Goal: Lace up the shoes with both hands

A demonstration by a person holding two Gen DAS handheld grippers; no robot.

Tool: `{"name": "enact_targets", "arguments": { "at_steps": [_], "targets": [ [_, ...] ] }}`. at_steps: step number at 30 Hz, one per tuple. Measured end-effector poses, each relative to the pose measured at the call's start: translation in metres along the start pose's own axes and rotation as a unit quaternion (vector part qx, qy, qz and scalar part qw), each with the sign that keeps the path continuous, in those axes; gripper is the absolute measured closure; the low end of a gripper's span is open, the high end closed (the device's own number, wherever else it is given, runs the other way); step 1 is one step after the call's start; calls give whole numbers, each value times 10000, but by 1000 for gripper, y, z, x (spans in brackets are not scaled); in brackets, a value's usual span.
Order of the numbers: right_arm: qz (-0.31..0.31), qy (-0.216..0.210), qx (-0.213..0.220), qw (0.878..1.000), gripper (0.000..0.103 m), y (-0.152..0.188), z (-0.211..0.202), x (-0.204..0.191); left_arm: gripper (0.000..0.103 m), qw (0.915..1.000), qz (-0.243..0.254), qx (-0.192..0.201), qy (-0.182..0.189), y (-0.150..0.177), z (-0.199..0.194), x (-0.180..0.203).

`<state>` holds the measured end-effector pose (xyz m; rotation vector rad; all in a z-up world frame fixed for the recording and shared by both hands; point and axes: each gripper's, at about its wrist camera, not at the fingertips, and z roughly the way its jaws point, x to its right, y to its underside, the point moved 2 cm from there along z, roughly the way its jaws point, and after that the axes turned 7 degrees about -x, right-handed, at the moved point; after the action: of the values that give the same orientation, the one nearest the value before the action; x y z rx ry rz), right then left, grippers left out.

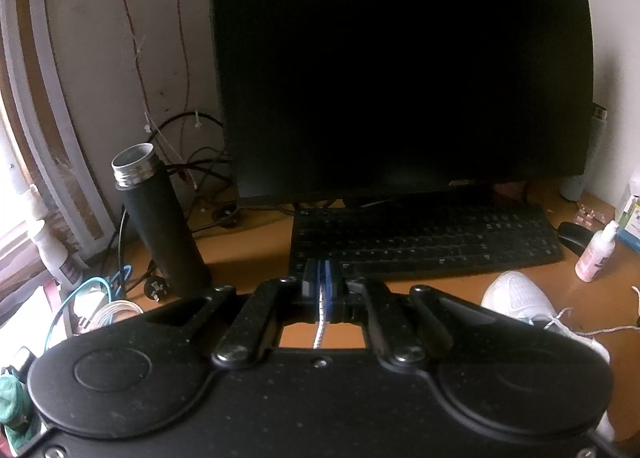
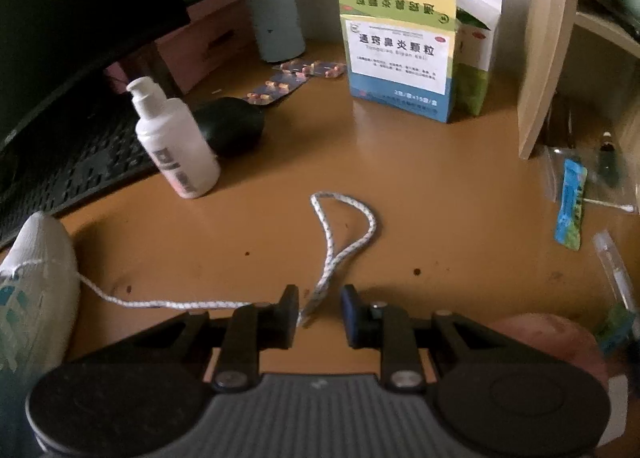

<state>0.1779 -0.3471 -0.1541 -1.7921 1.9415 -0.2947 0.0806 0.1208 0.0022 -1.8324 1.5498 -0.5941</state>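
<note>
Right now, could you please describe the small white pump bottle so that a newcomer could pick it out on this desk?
Start at the black keyboard under the dark monitor. At its right end, beside the black mouse, stands the white pump bottle. It is the only white bottle with a pump top, leaning in the right wrist view, unlike the upright blue-and-green medicine box further back.

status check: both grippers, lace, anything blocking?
Left gripper shut on lace. Right gripper open, other lace end between its jaws, ungripped. Shoe at left. Spray bottle nearby, clear.
</note>
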Motion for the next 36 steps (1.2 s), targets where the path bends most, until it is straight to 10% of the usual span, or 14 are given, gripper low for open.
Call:
{"name": "enact_targets", "arguments": {
  "at_steps": [2,14,23,36],
  "targets": [
    [99,-56,-22,9999,100,-2,2,3,103,10000,16,5,21,1,0,1],
    [412,-1102,1052,9875,100,-36,-117,6,103,9897,-322,914,1055,-62,-50,-3],
    [375,-2906,2966,9089,100,-117,-287,-35,103,9486,-264,2527,1889,-168,-138,8],
    [-66,-3786,3686,8490,100,-168,-374,-100,103,9064,45,3335,2594,-243,-211,46]
  ]
}}
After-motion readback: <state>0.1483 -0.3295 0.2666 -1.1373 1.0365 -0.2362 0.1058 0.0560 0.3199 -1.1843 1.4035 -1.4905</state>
